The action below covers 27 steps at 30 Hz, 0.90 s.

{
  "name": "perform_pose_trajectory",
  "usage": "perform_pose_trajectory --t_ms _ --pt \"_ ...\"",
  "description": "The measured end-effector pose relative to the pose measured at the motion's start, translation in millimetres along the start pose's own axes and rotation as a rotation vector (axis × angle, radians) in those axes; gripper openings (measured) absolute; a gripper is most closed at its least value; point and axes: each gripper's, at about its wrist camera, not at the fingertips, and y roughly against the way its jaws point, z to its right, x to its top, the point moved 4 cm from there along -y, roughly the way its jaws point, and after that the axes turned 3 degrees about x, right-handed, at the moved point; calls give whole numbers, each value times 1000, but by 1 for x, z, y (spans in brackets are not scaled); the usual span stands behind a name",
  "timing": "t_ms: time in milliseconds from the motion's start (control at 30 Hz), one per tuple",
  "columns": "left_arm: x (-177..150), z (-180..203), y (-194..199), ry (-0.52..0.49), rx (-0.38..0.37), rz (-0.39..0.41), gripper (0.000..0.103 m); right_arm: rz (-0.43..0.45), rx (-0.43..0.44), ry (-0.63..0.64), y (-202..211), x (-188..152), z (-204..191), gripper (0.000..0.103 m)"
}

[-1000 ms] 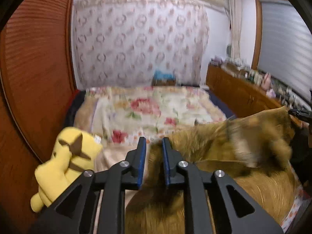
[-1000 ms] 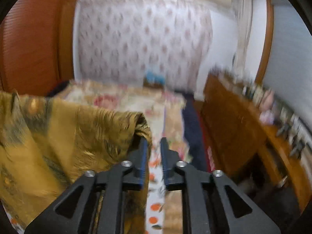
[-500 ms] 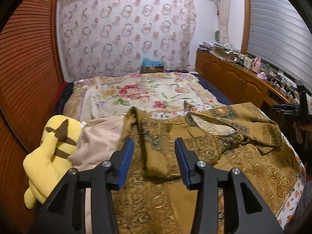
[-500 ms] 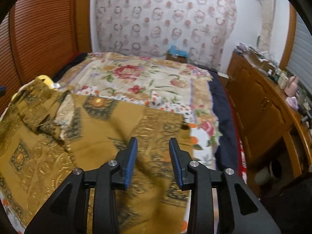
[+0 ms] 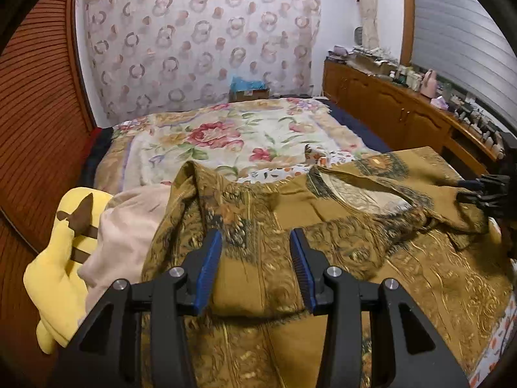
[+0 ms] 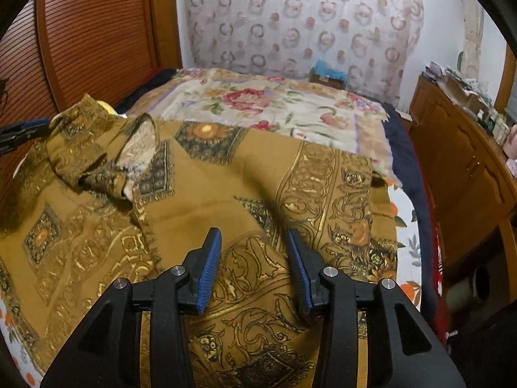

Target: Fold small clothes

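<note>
A mustard-gold patterned shirt lies spread across the near end of the bed, its collar bunched and its left shoulder rumpled. My left gripper hovers open just above the shirt's left part, with no cloth between its blue pads. Over the shirt's right side my right gripper has its jaws still opening, and nothing is pinched between them. The right gripper's black tip shows at the right edge of the left wrist view. The left one's tip shows at the far left of the right wrist view.
A yellow plush toy and a beige cloth lie left of the shirt. The floral bedspread stretches to a patterned curtain. A ribbed wooden panel bounds the left; a wooden cabinet loaded with small items runs along the right.
Both grippers held the shirt raised a second ago; they have let go and spread their jaws. The shirt has dropped flat onto the bed, and both grippers have sunk toward it.
</note>
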Motion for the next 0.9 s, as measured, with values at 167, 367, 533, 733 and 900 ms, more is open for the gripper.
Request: perform_pose_trajectory --t_ms 167,367,533,733,900 --pt "16 7 -16 -45 18 -20 43 -10 31 -8 -3 -1 -1 42" --pt "18 2 -32 -76 44 -33 42 -35 40 48 -10 -4 -17 44" --pt "18 -14 -32 -49 84 -22 42 -46 15 93 -13 -6 -23 44" --pt "19 -21 -27 -50 118 4 42 -42 3 93 -15 -9 -22 45" --pt "15 -13 -34 -95 137 -17 5 -38 5 86 -15 -9 -22 45"
